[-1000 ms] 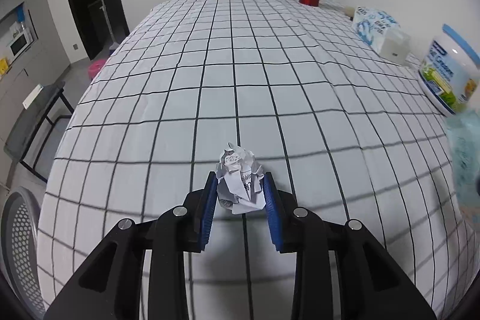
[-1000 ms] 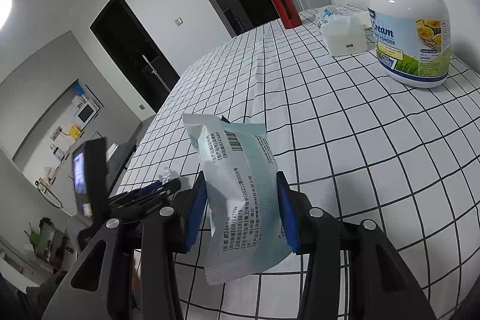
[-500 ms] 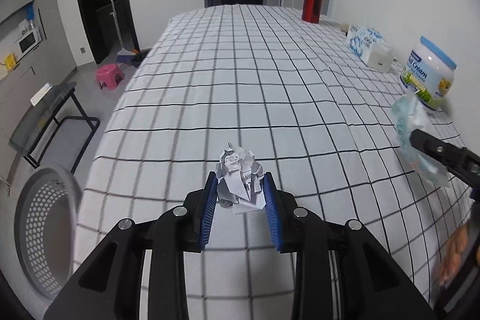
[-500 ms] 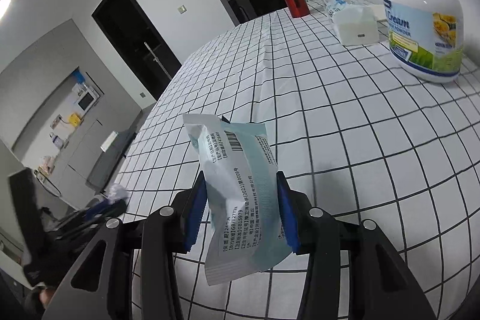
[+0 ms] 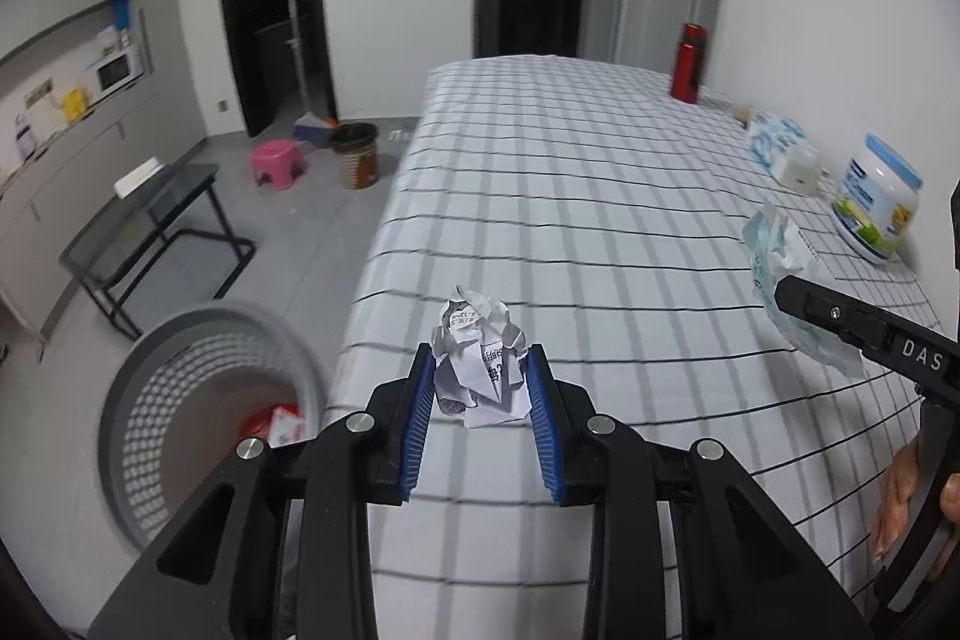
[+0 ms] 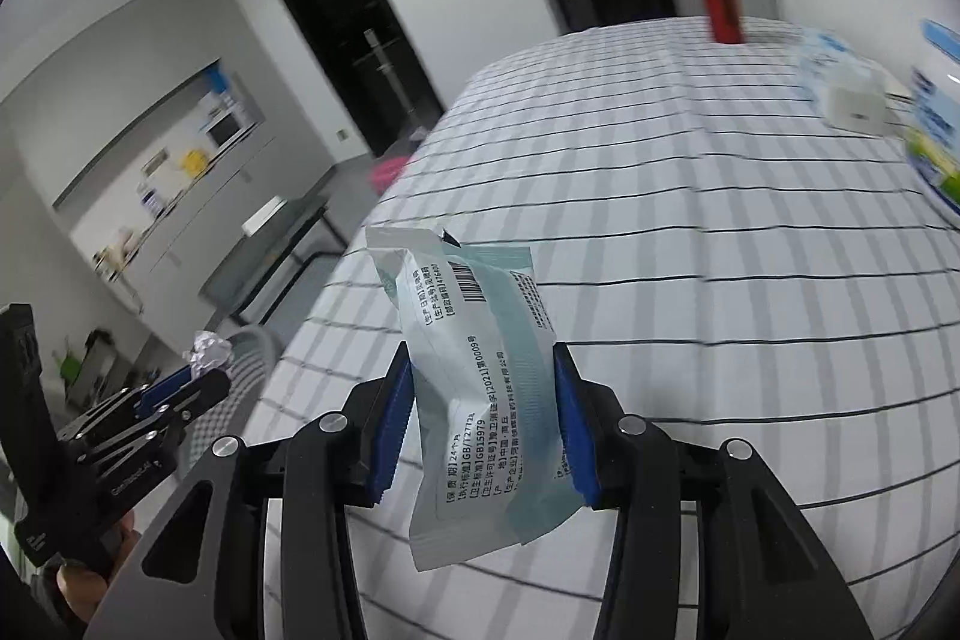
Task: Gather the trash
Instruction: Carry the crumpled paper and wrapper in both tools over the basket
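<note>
Left hand-held gripper (image 5: 483, 388): blue pads clamped on a paper ball (image 5: 480, 361), held in the air at the near left edge of the surface.
Paper ball: crumpled white sheet with print, sticking up above the pads; also seen from the right wrist view, low at the left.
Right hand-held gripper (image 6: 483, 400): blue pads clamped on a wrapper (image 6: 480, 388), one pad on each side of it.
Wrapper: pale green and white packet with a barcode and printed text, upright, its top and bottom ends past the pads; held above the surface.
Hand (image 5: 906, 496): fingers on the right gripper's handle, at the right edge of the left wrist view.
Bin (image 5: 174, 424): grey perforated basket on the floor, just beside the surface's near left corner, below and left of the paper ball; red and white litter lies inside.
Surface (image 5: 600, 196): covered in white cloth with a black grid.
Tub (image 5: 879, 199): white with a blue lid, at the right edge.
White box (image 5: 798, 163): just behind the tub, a blue-patterned pack beside it.
Red bottle (image 5: 689, 63): upright at the far right corner.
Floor, far left: dark side table (image 5: 150, 214), pink stool (image 5: 277, 161), brown basket (image 5: 357, 154).
</note>
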The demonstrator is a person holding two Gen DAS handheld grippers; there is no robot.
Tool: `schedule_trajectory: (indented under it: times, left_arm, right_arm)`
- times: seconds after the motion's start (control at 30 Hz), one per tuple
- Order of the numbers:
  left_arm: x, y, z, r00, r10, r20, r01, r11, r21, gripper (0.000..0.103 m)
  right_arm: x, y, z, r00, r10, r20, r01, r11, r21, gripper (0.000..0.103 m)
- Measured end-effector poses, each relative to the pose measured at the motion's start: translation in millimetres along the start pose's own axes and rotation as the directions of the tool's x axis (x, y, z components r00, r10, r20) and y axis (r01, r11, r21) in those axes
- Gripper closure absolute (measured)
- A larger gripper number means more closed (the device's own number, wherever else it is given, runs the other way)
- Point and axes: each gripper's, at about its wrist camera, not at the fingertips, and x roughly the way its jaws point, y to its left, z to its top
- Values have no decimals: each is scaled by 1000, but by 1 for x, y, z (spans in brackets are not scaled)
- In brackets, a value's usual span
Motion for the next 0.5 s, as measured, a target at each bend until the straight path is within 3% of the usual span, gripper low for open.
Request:
schedule_trajectory:
  times: [0.3,0.5]
  left_arm:
    - [-12,89,-26,995,97,-5,-97,992,-82,73]
    - [-11,144,-40,985,167,-38,-171,972,-159,72]
  right_arm:
    - [54,101,-6,987,121,-104,-131,987,-89,60]
    - [93,168,-17,972,159,-174,-187,969,-164,60]
